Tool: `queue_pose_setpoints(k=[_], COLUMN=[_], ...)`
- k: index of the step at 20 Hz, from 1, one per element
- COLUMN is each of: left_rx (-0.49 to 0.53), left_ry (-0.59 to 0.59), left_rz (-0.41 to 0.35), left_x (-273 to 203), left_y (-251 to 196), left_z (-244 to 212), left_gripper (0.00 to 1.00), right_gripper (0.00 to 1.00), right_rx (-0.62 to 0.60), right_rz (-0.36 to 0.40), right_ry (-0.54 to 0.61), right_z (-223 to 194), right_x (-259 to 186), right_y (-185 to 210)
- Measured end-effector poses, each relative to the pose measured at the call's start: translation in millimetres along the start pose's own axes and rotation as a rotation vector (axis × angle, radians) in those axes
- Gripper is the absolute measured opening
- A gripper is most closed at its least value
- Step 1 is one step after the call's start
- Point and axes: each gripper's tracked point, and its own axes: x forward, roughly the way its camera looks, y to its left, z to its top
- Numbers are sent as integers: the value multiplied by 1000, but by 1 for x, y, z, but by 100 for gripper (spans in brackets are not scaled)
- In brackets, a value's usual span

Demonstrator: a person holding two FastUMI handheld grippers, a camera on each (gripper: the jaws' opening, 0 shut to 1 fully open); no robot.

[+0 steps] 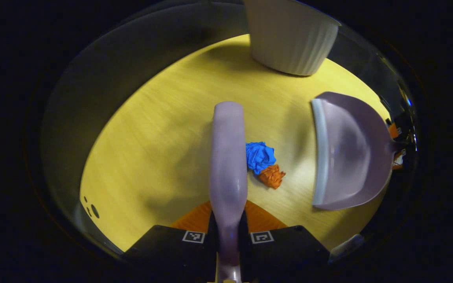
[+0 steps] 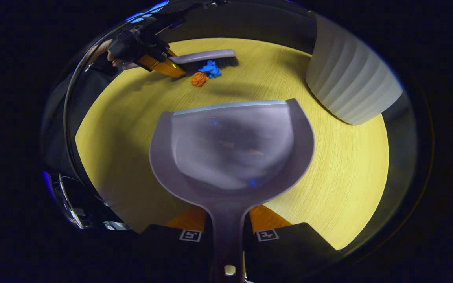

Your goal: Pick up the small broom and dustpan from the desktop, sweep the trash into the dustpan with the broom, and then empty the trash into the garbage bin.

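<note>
Both grippers are clamped on their tools. Left gripper (image 1: 228, 232) has its two fingers pressed on the handle of the one small broom (image 1: 228, 157), which runs straight ahead of it over the round yellow desktop (image 1: 151, 149). Right gripper (image 2: 228, 232) has its two fingers closed on the stem of the one dustpan (image 2: 230, 153), whose pan is turned open-side up, its pale front lip facing the trash.

Two pieces of trash lie on the desktop, touching each other: one blue crumpled wad (image 1: 259, 156) and one orange crumpled wad (image 1: 271, 176). In the left gripper view they sit just beside the broom's right side, between the broom and the dustpan's lip, the blue one farther along the broom than the orange. The dustpan stands apart from the trash, a strip of bare desktop between them.

In the right gripper view the left gripper, with a hand on it, shows far off beyond the dustpan's lip, the broom's dark bristles resting against the trash.

One white ribbed garbage bin (image 1: 291, 37) stands upright on the desktop, beyond the dustpan's far end, well apart from the trash.
</note>
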Motion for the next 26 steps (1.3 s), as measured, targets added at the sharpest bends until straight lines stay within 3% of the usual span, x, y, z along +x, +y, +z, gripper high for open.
queue_pose_setpoints(k=[5,11,16,17,20,23,26], left_rx=[-53,-171,-264,-299,-396,-485,-556], left_ry=[37,39,-116,-152,-231,-285,-316], left_rz=[-177,-305,-161,-134,-70,-9,41], left_x=[-1,-19,-41,-52,-94,-129,-148], left_y=[-92,-134,-125,-122,-120,-118,-128], left_z=[-6,7,6,3,-18,-54,-90], left_gripper=[29,28,29,27,28,26,27], right_gripper=[36,35,35,39,35,39,35], right_rx=[-31,11,3,13,32,50,77], right_rz=[-12,1,-40,-45,-64,-64,-53], right_ry=[-20,-28,-66,-74,-101,-136,-159], right_z=[-2,-26,-38,-38,-36,-33,-31], right_x=[0,15,31,23,5,-16,-50], right_y=[2,-8,-31,-36,-61,-59,-63])
